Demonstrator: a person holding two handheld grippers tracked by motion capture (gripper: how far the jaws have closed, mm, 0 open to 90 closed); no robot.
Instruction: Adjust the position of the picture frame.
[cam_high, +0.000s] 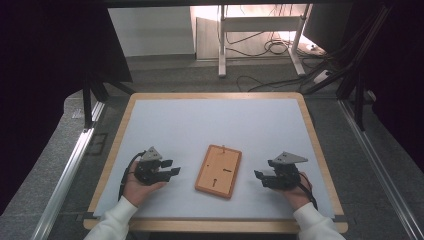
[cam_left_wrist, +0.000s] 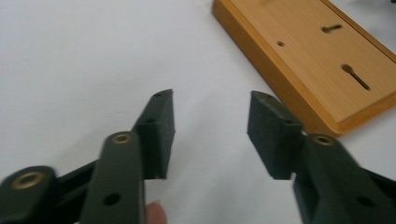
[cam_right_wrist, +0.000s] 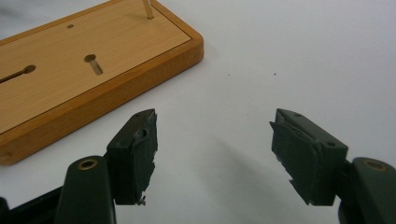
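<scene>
A flat wooden board with keyhole slots lies on the white table mat, between my two grippers. A thin peg stands up at its far end. My left gripper rests to the board's left, open and holding nothing; the board lies ahead and to the right of its jaws. My right gripper rests to the board's right, open and holding nothing; its jaws have the board ahead and to the left.
The white mat covers a wooden-edged table. Beyond the far edge are a white desk frame and cables on the floor. Metal rails run along both sides.
</scene>
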